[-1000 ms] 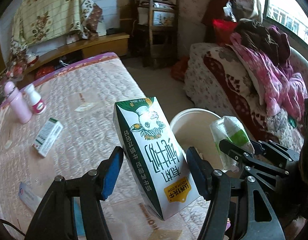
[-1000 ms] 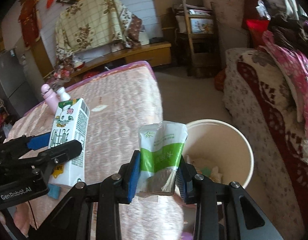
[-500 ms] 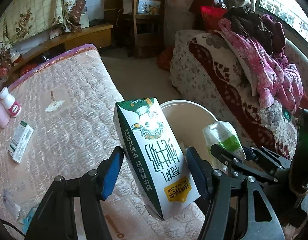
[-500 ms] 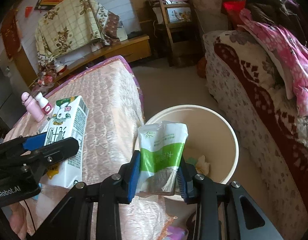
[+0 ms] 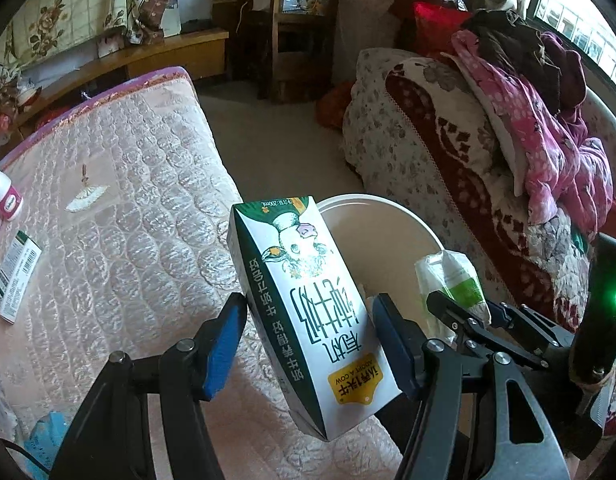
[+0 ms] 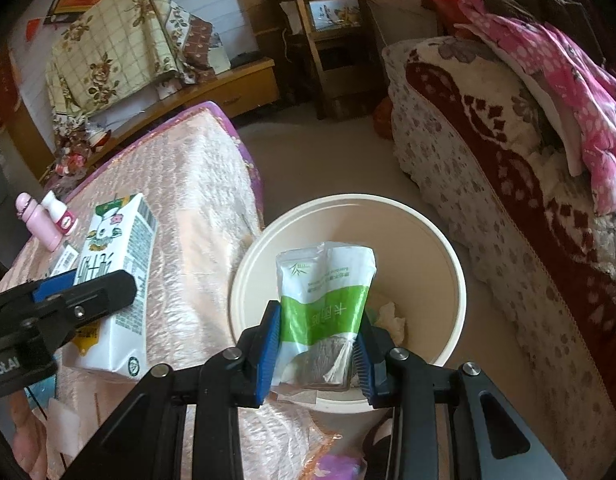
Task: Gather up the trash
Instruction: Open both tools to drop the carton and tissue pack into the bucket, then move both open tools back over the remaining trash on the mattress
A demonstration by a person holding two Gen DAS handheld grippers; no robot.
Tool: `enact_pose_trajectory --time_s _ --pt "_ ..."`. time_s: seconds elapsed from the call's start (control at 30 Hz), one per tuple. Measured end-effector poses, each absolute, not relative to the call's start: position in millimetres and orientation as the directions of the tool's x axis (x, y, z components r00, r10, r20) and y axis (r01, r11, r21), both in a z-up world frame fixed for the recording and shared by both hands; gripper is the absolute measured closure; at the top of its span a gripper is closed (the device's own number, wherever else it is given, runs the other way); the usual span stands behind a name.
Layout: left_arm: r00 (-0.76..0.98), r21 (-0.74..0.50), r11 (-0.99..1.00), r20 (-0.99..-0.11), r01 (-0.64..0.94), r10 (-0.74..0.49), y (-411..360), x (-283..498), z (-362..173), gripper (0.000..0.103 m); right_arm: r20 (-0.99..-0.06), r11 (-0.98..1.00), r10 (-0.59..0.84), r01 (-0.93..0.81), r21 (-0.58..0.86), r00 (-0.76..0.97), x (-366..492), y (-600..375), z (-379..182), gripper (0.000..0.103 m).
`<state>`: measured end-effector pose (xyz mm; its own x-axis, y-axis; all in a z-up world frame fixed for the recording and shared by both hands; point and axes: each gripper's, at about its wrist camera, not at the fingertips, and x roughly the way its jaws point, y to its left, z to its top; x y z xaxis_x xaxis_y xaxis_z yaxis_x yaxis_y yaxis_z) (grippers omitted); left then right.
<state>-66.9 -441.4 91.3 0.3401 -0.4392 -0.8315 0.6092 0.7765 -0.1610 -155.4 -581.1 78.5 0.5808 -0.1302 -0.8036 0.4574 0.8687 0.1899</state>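
Milk carton (image 5: 308, 312) clamped in left claw (image 5: 310, 344), hanging over bed (image 5: 119, 216) edge beside bucket (image 6: 452, 264). Tissue pack (image 6: 324, 304) pinched in right claw (image 6: 318, 344) above bucket mouth. Carton likely light, stiff, crushable; pack soft, slippery film, best held at midsection.

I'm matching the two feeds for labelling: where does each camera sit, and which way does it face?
Left wrist: on the left gripper, looking along its fingers at the milk carton it holds, bed to the left; the right gripper shows at right.
Right wrist: on the right gripper, looking down at the tissue pack it holds over the bin; the left gripper shows at left.
Shared: carton, pack, bin, bed, sofa.
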Motion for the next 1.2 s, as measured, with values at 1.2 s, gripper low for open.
enact_pose_trajectory --time_s 1.2 --pt "0.417 -0.155 0.82 -0.8 0.551 -0.432 -373.1 -60.5 111.3 0.036 -0.794 0.853 -0.146 0.481 0.2 0.589 -151.3 -558.1 77.9 0.028"
